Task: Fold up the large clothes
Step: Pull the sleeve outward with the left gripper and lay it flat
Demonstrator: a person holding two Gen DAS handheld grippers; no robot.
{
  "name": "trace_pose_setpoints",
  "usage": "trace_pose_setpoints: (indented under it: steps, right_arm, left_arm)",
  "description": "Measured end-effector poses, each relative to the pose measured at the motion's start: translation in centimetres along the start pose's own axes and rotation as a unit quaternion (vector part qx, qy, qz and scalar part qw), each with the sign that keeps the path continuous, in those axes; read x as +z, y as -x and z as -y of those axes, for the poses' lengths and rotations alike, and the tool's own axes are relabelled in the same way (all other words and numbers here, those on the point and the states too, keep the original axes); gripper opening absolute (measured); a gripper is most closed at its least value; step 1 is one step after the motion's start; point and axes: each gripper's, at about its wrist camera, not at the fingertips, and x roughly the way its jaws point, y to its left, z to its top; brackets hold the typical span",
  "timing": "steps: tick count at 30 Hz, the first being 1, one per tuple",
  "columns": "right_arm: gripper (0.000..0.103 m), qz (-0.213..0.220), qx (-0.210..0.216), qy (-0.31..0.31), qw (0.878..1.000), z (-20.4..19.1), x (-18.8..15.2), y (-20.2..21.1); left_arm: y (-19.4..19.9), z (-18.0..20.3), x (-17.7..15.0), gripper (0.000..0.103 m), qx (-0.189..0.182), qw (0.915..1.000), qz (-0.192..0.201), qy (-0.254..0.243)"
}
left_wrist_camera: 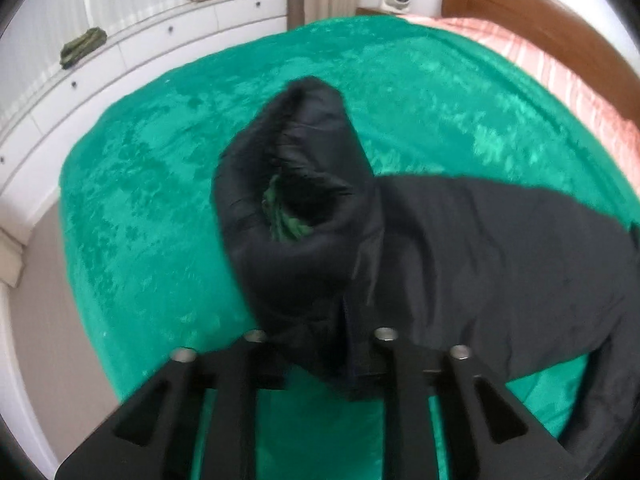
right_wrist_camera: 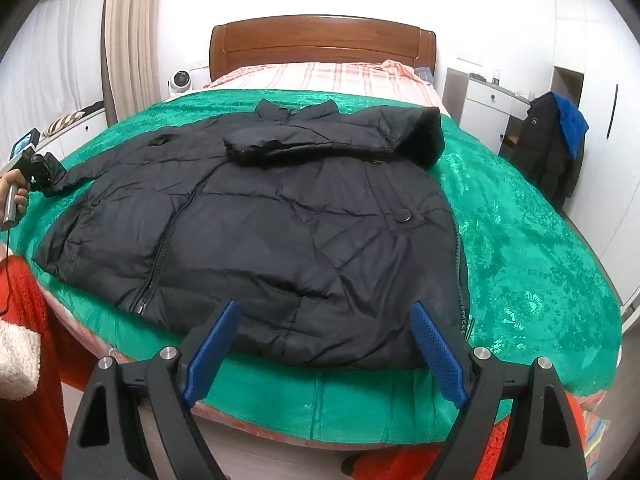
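One sleeve of the black puffer jacket (right_wrist_camera: 272, 216) already lies folded across its chest just below the collar, its cuff ending near the jacket's middle; the other sleeve (right_wrist_camera: 76, 174) stretches out toward nine o'clock in the right wrist view and is not yet folded in. The jacket lies front up on the green blanket (right_wrist_camera: 520, 240) that covers the bed (right_wrist_camera: 320, 46), collar toward twelve o'clock and hem toward six o'clock. I judge the fold roughly a third done: this second sleeve has to come across, and the body then has to be doubled over.

The left gripper (right_wrist_camera: 44, 168) sits at the nine o'clock edge of the right wrist view, gripped in the person's hand (right_wrist_camera: 16, 196), right at the tip of that outstretched sleeve. In its own camera, the sleeve end (left_wrist_camera: 304, 208) rises from between its fingers toward twelve o'clock, cuff opening facing the lens, so it appears pinched on the sleeve, though the fabric hides the pads themselves.

The right gripper (right_wrist_camera: 324, 344) hovers at six o'clock just off the bed's foot, above the hem, its blue pads (right_wrist_camera: 438, 356) spread wide and holding nothing.
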Motion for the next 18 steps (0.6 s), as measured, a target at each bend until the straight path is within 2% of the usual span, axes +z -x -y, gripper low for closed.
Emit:
trace_pose_setpoints:
  steps: [1, 3, 5, 6, 9, 12, 18]
  right_arm:
    - [0.087, 0.003, -0.002, 0.002, 1.0, -0.1, 0.0, 0.1]
    - [0.087, 0.01, -0.004, 0.004, 1.0, -0.1, 0.0, 0.4]
    - [0.087, 0.014, -0.005, 0.003, 1.0, 0.0, 0.0, 0.5]
    - [0.087, 0.016, -0.005, 0.002, 1.0, 0.0, -0.1, 0.4]
    - [0.087, 0.017, -0.002, -0.002, 1.0, 0.1, 0.0, 0.3]
    - [0.087, 0.017, 0.001, -0.002, 1.0, 0.0, 0.1, 0.1]
    - [0.087, 0.02, 0.001, -0.002, 1.0, 0.1, 0.1, 0.1]
  left_arm:
    - [0.3, -0.1, -0.3, 0.063, 0.009, 1.0, 0.0, -0.001]
    - [1.0, -0.1, -0.7, 0.078, 0.004, 0.9999, 0.011, -0.002]
    - [4.1, -1.9, -3.2, 0.079, -0.014, 0.9994, 0.032, -0.005]
    - [5.2, -1.9, -3.5, 0.08, -0.025, 0.9989, 0.039, -0.008]
    - [8.4, -2.0, -5.1, 0.09, -0.053, 0.9961, 0.069, -0.014]
    - [12.6, -0.5, -7.3, 0.098, -0.093, 0.9898, 0.104, -0.03]
    - [17.1, 3.5, -11.4, 0.099, -0.142, 0.9782, 0.127, -0.083]
